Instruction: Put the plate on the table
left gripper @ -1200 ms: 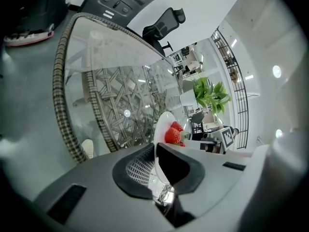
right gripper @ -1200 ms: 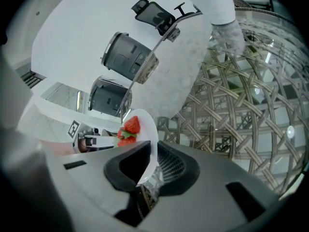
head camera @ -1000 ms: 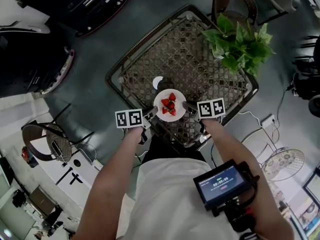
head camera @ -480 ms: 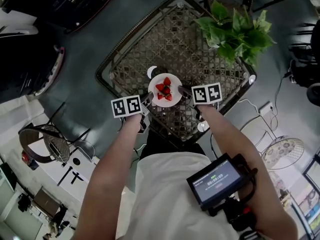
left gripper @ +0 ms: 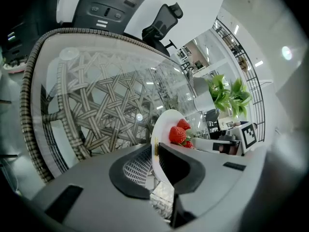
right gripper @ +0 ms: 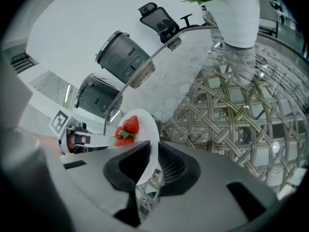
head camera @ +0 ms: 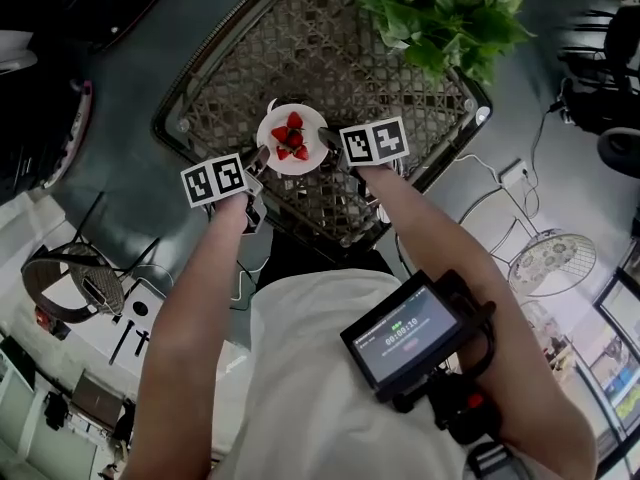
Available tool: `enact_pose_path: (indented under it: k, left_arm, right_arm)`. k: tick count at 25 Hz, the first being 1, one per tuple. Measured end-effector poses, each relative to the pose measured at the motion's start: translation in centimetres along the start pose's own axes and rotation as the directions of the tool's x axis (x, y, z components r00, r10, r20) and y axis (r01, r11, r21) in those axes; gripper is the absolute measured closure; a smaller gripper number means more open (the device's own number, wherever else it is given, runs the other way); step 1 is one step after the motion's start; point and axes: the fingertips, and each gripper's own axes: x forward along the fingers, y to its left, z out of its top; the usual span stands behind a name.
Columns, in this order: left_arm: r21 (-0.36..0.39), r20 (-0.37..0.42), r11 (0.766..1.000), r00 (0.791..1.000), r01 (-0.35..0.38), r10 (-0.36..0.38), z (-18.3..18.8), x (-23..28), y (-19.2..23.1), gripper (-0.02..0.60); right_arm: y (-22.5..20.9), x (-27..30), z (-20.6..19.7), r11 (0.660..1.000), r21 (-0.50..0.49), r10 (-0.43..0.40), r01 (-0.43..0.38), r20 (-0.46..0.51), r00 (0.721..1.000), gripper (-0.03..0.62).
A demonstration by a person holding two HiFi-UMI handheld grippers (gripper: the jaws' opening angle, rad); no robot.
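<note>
A small white plate (head camera: 276, 140) carrying several strawberries (head camera: 291, 138) hangs over the glass-topped wicker table (head camera: 390, 98). My left gripper (head camera: 258, 158) is shut on the plate's left rim and my right gripper (head camera: 327, 137) is shut on its right rim. In the left gripper view the plate (left gripper: 164, 124) stands edge-on between the jaws with the strawberries (left gripper: 178, 132) just past them. The right gripper view shows the plate (right gripper: 145, 124) pinched the same way, its strawberries (right gripper: 127, 129) on the left face. Whether the plate touches the glass cannot be told.
A potted green plant (head camera: 440, 13) in a white pot (right gripper: 239, 13) stands at the table's far right corner. Beyond the table are a dark bin (right gripper: 120, 57) and an office chair (right gripper: 159, 18). Another wicker chair (head camera: 70, 278) sits at the left, near me.
Both grippers and the plate have drifted up and to the left in the head view, further over the tabletop. The grip on the plate's two rims is unchanged.
</note>
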Motion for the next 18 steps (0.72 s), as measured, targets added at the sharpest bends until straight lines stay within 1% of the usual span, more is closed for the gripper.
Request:
enact_pose_path:
  k: [3,6,10,14,17,18]
  left_arm:
    - [0.012,0.001,1.0,1.0,-0.01,0.01,-0.17,-0.14,0.04,0.557]
    - [0.025,0.014,0.999,1.0,-0.025,0.024,-0.32,-0.03,-0.14,0.555]
    - [0.059,0.012,0.997,0.999,-0.05,0.049,-0.36,0.03,-0.12,0.549]
    - [0.084,-0.003,0.995,0.998,-0.055,0.055,-0.36,-0.03,-0.08,0.548]
    - [0.116,-0.007,0.991,0.998,-0.067,0.068,-0.26,-0.03,-0.23,0.542]
    - [0.123,-0.008,0.99,0.998,-0.067,0.069,-0.27,-0.02,-0.33,0.53]
  right_arm:
    - [0.12,0.03,-0.09,0.999,-0.033,-0.02,0.02,-0.008,1.0,0.56]
    - [0.0,-0.15,-0.23,0.994,-0.085,-0.065,0.064,-0.017,0.998,0.553]
    - [0.05,-0.14,0.0,0.983,-0.144,-0.119,0.116,-0.012,0.993,0.546]
    - [0.36,-0.4,0.12,0.967,-0.201,-0.161,0.153,-0.023,0.987,0.542]
    - [-0.04,-0.35,-0.11,0.961,-0.218,-0.179,0.168,-0.031,0.983,0.537]
    - [-0.11,-0.36,-0.18,0.961,-0.217,-0.18,0.17,-0.03,0.983,0.537]
